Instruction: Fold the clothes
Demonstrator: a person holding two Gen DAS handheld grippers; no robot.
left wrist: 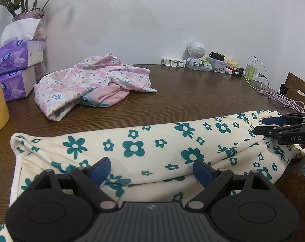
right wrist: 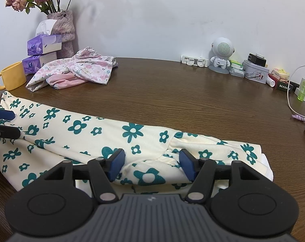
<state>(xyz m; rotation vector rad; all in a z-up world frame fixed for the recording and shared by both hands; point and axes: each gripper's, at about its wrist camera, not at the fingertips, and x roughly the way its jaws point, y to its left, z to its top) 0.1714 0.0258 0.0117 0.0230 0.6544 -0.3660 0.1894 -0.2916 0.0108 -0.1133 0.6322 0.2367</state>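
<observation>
Garment (left wrist: 162, 141) folded on table, beneath both gaping tools.

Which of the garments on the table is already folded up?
The cream garment with teal flowers, folded lengthwise at the near edge; the pink floral garment lies crumpled.

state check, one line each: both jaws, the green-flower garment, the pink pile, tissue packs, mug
left gripper: jaws open, over the cloth
right gripper: jaws open, cloth between, not pinched
green-flower garment: folded into a long band
pink floral clothes: crumpled, unfolded
tissue packs: stacked, top one open
yellow mug: upright
</observation>
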